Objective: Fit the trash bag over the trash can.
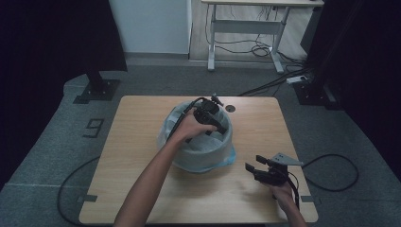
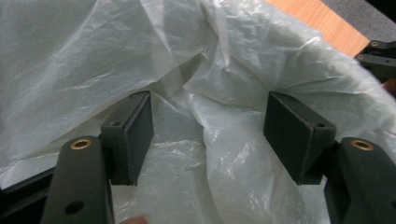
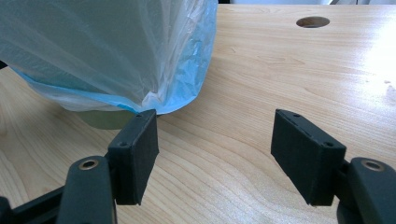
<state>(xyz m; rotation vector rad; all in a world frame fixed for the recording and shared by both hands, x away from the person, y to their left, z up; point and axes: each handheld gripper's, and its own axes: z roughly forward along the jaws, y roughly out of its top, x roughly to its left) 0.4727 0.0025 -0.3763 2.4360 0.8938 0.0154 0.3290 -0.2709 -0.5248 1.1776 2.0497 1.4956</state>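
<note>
Reaching into the lined bin [image 1: 201, 142] at the middle of the table [image 1: 137, 142], the left gripper [image 1: 211, 124] sits down inside the opening, with the person's left hand [image 1: 189, 126] wrapped round its body and the forearm coming up from the near edge. Bin stands upright, a little far of table centre; a thin translucent plastic bag [image 2: 210, 70] lines it and drapes over the rim, the overhang hanging down the outer wall with a pale blue tinge at the near right hem [image 3: 187, 65]. Left gripper view: jaws spread apart, crumpled bag film bulging between and behind them; pads not pressing on it, no fold pinched. No earlier picture to compare, so only the spread stance is noted. Right gripper [image 1: 257, 170] low over the near right part of the table, well apart from the bin, held by the right hand [image 1: 283, 191] at the near right edge, cable [image 1: 335, 175] looping off to the right over the carpet. Right gripper view: jaws wide apart over bare wood, nothing between them; the bag's hem hangs just beyond the left jaw tip, contact not clear. A round hole [image 3: 313, 21] shows in the tabletop on the far side.
</note>
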